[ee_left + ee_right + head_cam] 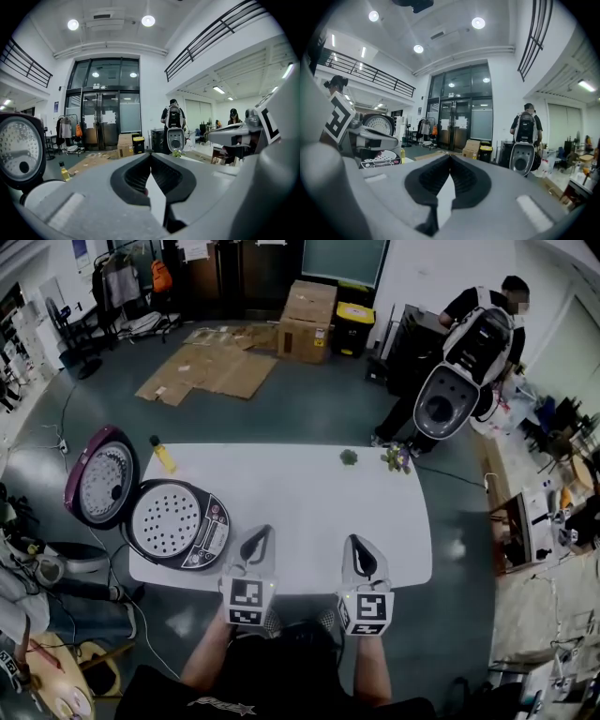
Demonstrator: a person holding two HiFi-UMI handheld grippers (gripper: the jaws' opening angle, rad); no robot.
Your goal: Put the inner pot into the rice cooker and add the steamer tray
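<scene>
The rice cooker [187,526] stands on the left end of the white table [309,498], its purple lid [101,482] swung open to the left. A round perforated steamer tray [167,519] lies in the cooker's opening; the inner pot beneath it is hidden. My left gripper [263,532] hovers at the table's near edge, just right of the cooker, shut and holding nothing [150,153]. My right gripper [354,541] is beside it, also shut and holding nothing [450,156]. The left gripper view shows the open lid [18,145] at far left.
A yellow bottle [162,456] stands behind the cooker. A small green plant [349,457] and a flower bunch [397,459] sit at the table's far edge. A person [483,329] holds another open cooker [442,401] beyond the far right corner. Cardboard boxes [307,320] lie on the floor.
</scene>
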